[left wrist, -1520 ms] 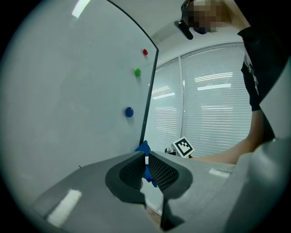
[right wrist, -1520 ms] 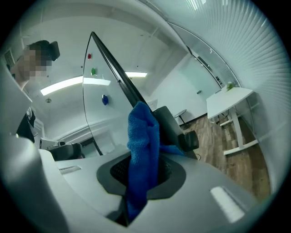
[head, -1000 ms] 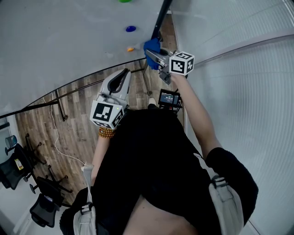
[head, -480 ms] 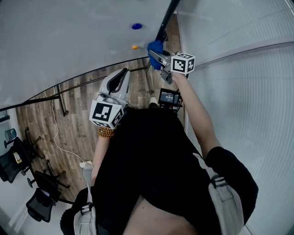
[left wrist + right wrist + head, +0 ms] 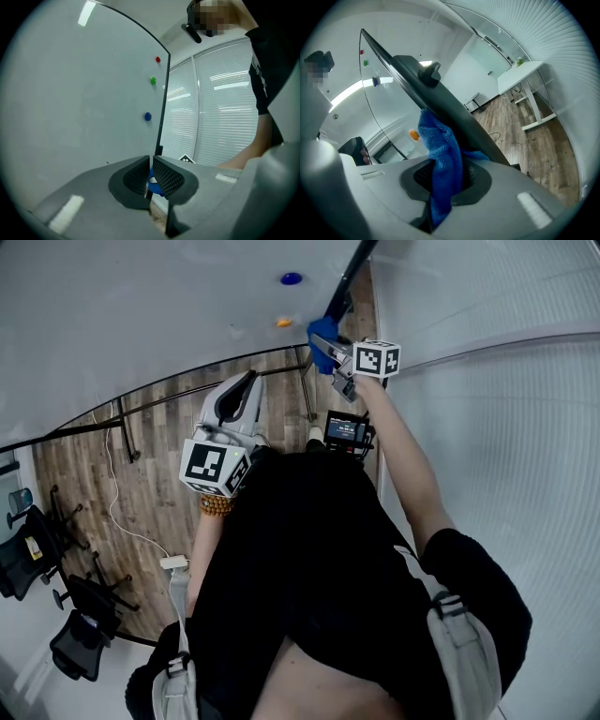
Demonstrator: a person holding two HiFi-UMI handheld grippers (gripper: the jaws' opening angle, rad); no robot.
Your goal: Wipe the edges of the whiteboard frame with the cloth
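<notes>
Pinching cloth [image 5: 440,154] on frame [image 5: 440,101], right gripper [image 5: 445,177]; left gripper [image 5: 151,176] fingers [image 5: 168,177] closed, own view only.

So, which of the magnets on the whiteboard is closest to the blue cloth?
The orange magnet: it sits right beside the cloth. The blue magnet, the green magnet and the red magnet are all farther away along the board.

Bright, even room light; fisheye warp, dark vignette at edges.
</notes>
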